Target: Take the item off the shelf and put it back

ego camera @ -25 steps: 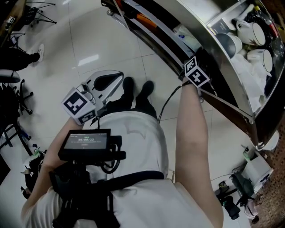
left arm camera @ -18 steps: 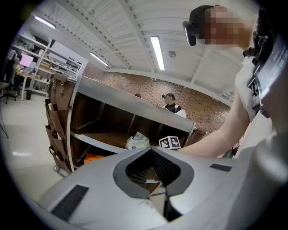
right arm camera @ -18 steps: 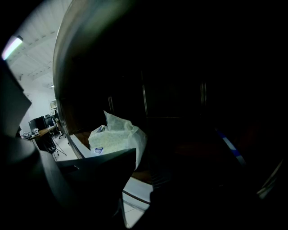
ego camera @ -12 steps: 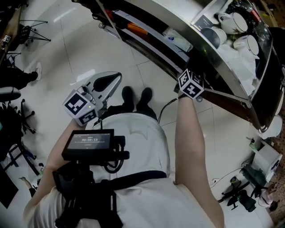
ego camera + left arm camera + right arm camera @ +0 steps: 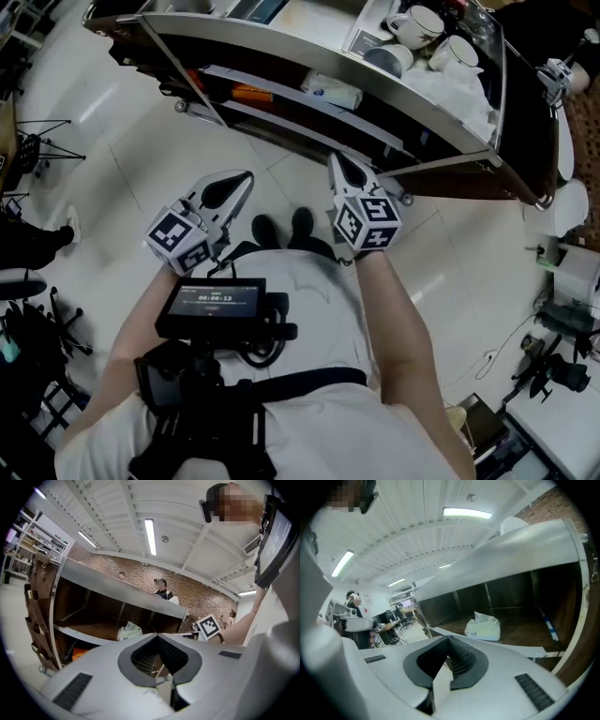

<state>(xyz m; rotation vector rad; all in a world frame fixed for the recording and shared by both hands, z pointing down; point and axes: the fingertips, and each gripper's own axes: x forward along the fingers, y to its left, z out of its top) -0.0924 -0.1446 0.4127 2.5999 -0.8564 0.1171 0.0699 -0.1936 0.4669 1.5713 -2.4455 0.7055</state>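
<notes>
Two grippers, both clenched on nothing. The left gripper [image 5: 246,176] and the right gripper [image 5: 336,159] are held side by side in front of the shelf [image 5: 281,39], tips pointing toward it. The white plastic packet [image 5: 330,91] lies on the shelf's middle board, apart from both grippers.

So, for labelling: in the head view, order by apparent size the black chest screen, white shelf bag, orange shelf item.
1. Black chest-mounted screen, though nearest the camera.
2. White plastic bag.
3. Orange shelf item.
</notes>
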